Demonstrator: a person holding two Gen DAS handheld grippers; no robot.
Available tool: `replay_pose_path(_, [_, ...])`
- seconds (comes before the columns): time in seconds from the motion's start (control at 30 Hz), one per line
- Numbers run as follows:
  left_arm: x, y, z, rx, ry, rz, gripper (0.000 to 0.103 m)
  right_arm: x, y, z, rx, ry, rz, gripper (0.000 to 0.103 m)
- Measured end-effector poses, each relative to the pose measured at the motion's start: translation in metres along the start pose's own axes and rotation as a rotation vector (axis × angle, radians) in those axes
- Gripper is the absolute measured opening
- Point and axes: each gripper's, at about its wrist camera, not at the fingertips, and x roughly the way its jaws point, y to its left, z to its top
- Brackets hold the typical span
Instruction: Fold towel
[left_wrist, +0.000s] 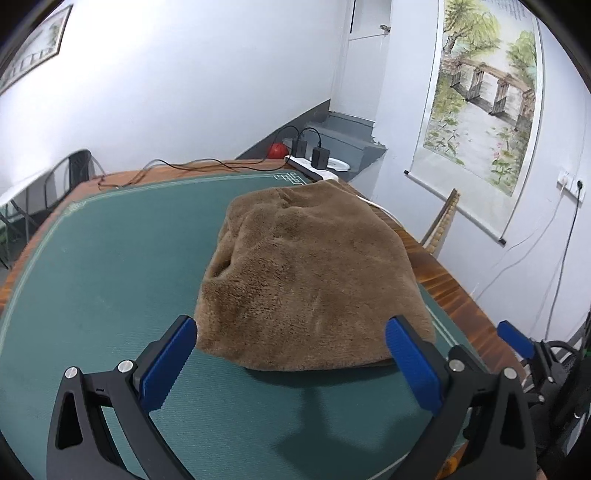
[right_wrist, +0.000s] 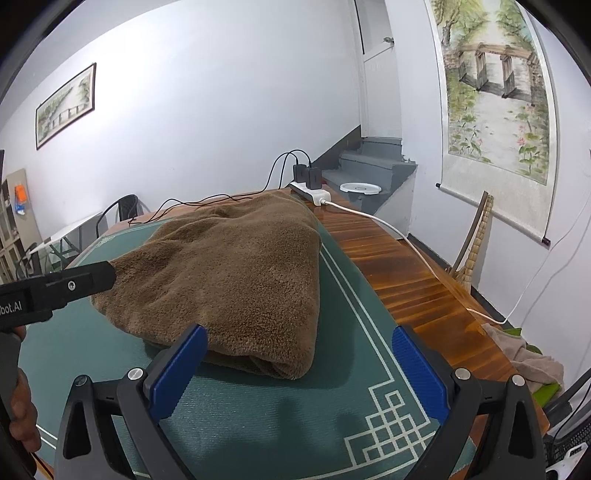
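A brown plush towel (left_wrist: 306, 273) lies folded in a thick bundle on the green mat (left_wrist: 110, 258). My left gripper (left_wrist: 291, 343) hovers open just in front of its near edge, blue pads wide apart and nothing between them. In the right wrist view the towel (right_wrist: 229, 277) shows stacked layers at its near right corner. My right gripper (right_wrist: 299, 354) is open too, its left pad close to the towel's near edge. The left gripper's black body (right_wrist: 55, 288) reaches in from the left beside the towel, held by a hand (right_wrist: 18, 413).
The mat (right_wrist: 277, 417) covers a wooden table (right_wrist: 406, 269). At the far edge sits a white power strip (right_wrist: 310, 192) with black chargers and cables. A white cord (right_wrist: 406, 240) runs along the right side. A crumpled cloth (right_wrist: 528, 358) lies off the right edge.
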Motion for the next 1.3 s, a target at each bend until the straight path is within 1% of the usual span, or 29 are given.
replay_pose_path(0.03, [-0.001, -0.002, 0.0, 0.014, -0.007, 0.022, 0.103, 0.0, 0.0, 0.0, -0.001, 0.0, 0.0, 0.102])
replay_pose_path(0.07, [-0.002, -0.003, 0.001, 0.021, -0.009, 0.023, 0.103, -0.001, 0.001, 0.0, -0.003, 0.0, 0.0, 0.102])
replay_pose_path(0.5, [-0.011, -0.019, 0.002, 0.1, -0.03, 0.006, 0.103, -0.005, 0.001, -0.001, -0.008, -0.011, 0.001, 0.102])
replay_pose_path(0.6, [-0.013, -0.019, 0.004, 0.089, -0.034, -0.019, 0.103, -0.007, 0.0, 0.0, -0.005, -0.015, 0.0, 0.102])
replay_pose_path(0.67, [-0.014, -0.02, 0.005, 0.097, -0.041, -0.008, 0.103, -0.007, 0.0, 0.0, -0.006, -0.015, 0.002, 0.102])
replay_pose_path(0.8, [-0.013, -0.022, 0.004, 0.116, -0.04, 0.038, 0.103, -0.007, 0.001, -0.001, -0.008, -0.013, 0.005, 0.102])
replay_pose_path(0.87, [-0.012, -0.022, 0.003, 0.124, -0.04, 0.046, 0.103, -0.007, 0.002, -0.001, -0.009, -0.012, 0.007, 0.102])
replay_pose_path(1.17, [-0.011, -0.021, 0.002, 0.132, -0.03, 0.039, 0.103, -0.006, 0.004, -0.003, -0.011, -0.005, 0.011, 0.102])
replay_pose_path(1.3, [-0.009, -0.02, 0.002, 0.122, -0.021, 0.02, 0.103, -0.006, 0.003, -0.004, -0.009, -0.004, 0.011, 0.102])
